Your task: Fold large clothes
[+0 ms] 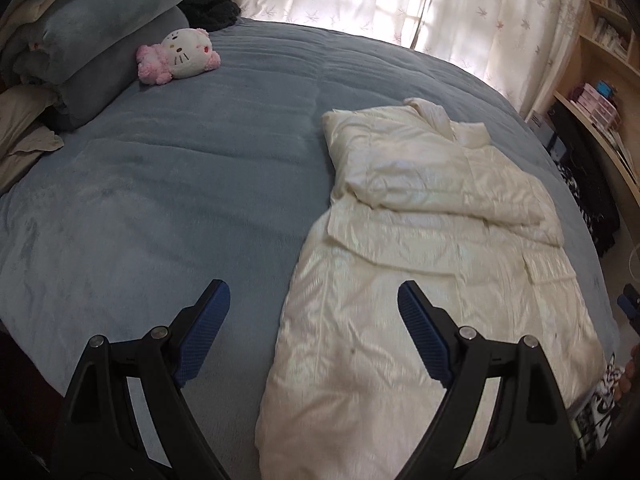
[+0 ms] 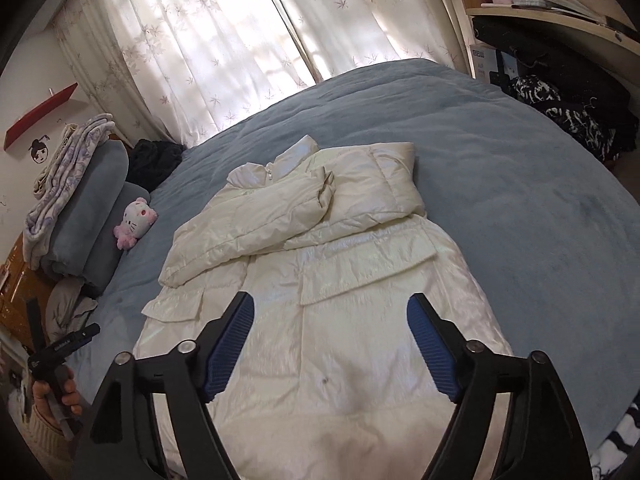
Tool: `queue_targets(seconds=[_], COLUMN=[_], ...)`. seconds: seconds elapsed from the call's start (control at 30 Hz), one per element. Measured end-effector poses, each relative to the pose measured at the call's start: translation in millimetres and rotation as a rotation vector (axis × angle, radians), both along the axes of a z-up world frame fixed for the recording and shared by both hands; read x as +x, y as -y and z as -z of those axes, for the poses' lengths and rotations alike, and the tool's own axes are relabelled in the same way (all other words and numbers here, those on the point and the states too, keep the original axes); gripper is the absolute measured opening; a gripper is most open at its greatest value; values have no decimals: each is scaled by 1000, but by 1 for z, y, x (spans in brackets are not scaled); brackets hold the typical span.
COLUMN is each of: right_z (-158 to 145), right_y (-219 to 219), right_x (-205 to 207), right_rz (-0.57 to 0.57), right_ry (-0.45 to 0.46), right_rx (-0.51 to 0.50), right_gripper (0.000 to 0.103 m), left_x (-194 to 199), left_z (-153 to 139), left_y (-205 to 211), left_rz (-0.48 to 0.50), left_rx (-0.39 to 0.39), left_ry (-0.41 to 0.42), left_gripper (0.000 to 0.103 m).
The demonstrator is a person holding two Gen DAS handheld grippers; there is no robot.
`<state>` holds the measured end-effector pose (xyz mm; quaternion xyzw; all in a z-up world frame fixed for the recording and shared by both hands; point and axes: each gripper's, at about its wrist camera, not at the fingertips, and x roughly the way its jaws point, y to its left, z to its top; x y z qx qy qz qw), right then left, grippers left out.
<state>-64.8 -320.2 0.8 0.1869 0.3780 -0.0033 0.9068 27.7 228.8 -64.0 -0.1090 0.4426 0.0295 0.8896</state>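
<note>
A long cream-white padded coat [image 1: 424,248] lies flat on the blue bed cover [image 1: 180,184], collar at the far end, both sleeves folded across its chest. It also shows in the right wrist view [image 2: 328,280]. My left gripper [image 1: 314,300] is open and empty, held above the coat's lower left edge. My right gripper [image 2: 331,312] is open and empty, held above the coat's lower part. The left gripper in a hand shows at the lower left of the right wrist view [image 2: 60,352].
A pink and white plush cat [image 1: 180,56] lies by stacked blue pillows and blankets [image 1: 96,40] at the bed's head. Curtains [image 2: 224,40] hang behind the bed. Shelves [image 1: 600,80] and dark patterned clothes [image 2: 568,120] stand along the right side.
</note>
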Motion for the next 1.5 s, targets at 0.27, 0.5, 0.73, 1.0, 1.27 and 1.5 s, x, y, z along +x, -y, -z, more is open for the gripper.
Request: queue_targets(seconds=[0.27, 0.5, 0.73, 1.0, 1.27, 1.5], right_z=[24, 49, 84, 114, 126, 126], right_y=[24, 71, 93, 64, 27, 22], right_x=[-56, -88, -102, -98, -94, -94], right_rz=[32, 170, 223, 176, 200, 203], right_ry=[-80, -150, -239, -230, -199, -200], right_rx=[-19, -14, -26, 94, 103, 110], right_gripper=[86, 87, 87, 87, 81, 50], left_x=[-36, -49, -54, -59, -63, -73], left_z=[25, 63, 98, 111, 123, 121], left_y=[4, -6, -26, -27, -19, -6], left_rz=[93, 98, 66, 72, 66, 91], left_rx=[-21, -73, -159, -210, -268, -307], left_ry=[-25, -79, -114, -88, -17, 16], left_gripper=[85, 85, 85, 89, 101, 100])
